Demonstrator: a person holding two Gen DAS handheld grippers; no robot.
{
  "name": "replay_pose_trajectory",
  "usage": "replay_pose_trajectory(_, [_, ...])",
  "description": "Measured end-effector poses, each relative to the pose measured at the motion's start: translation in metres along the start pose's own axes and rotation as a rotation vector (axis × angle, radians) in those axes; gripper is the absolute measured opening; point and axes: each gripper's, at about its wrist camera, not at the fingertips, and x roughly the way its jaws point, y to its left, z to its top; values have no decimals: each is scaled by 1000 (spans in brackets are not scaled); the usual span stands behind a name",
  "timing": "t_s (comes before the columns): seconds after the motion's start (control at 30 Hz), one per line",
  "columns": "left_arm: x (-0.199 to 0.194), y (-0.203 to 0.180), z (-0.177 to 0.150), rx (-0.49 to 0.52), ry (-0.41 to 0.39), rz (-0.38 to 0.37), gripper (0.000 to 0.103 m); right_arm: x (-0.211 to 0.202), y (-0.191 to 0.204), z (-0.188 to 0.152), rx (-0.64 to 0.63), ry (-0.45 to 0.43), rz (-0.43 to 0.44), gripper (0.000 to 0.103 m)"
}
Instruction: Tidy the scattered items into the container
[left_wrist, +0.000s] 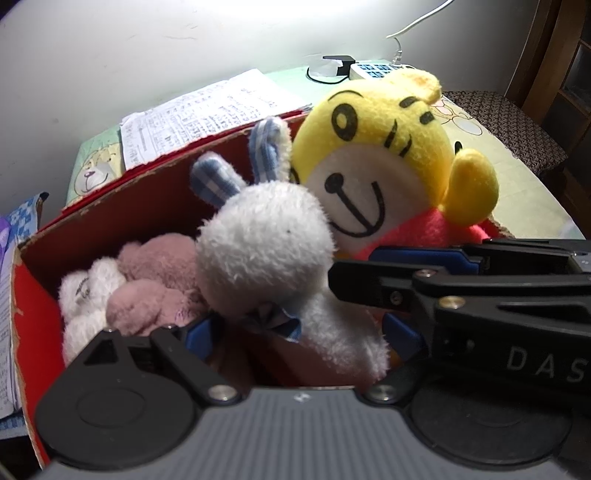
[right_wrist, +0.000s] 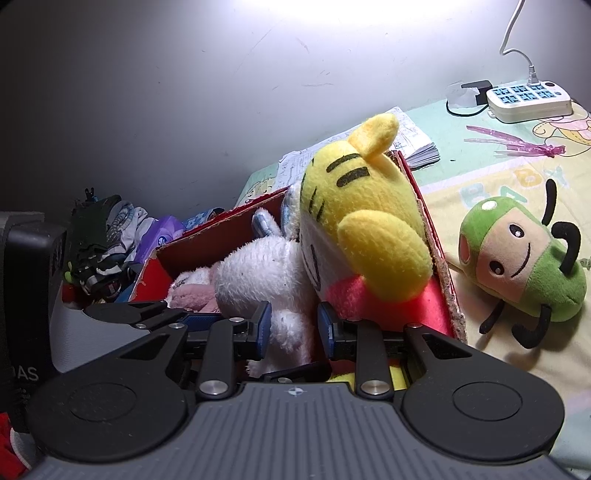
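We see the red box (left_wrist: 92, 221) crowded with a white rabbit (left_wrist: 266, 251), a yellow tiger (left_wrist: 376, 147) and a pink toy (left_wrist: 155, 280). Our left tongs (left_wrist: 295, 332) straddle the rabbit's body, whether pinching it we cannot tell. Our right tongs (right_wrist: 293, 328) stand spread around its lower part. A green toy (right_wrist: 524, 266) lies outside on the tabletop (right_wrist: 498, 192).

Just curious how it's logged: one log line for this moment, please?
left claw, right claw: around white rabbit, grip unclear | red box: yellow tiger, pink plush inside | green plush: outside
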Motion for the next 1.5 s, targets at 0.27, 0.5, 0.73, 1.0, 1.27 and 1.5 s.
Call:
replay_pose_trajectory(0.27, [-6, -8, -3, -12, -9, 24, 97, -3, 0, 0, -4, 3, 2, 29])
replay_pose_trajectory(0.5, [-16, -14, -7, -27, -24, 88, 97, -14, 1, 0, 19, -13, 12, 31])
replay_pose_trajectory(0.73, [-29, -16, -14, -79, -24, 118, 97, -31, 4, -3, 18, -49, 20, 33])
replay_pose_trajectory(1.0, [-45, -27, -17, -90, -41, 155, 97, -50, 1, -8, 23, -97, 40, 38])
replay_pose_trajectory(1.27, [-61, -41, -16, -85, -73, 168, 97, -69, -5, -12, 18, -153, 72, 38])
replay_pose_trajectory(1.5, [-68, -45, -11, -121, -83, 173, 96, -78, -15, -9, 22, -179, 109, 38])
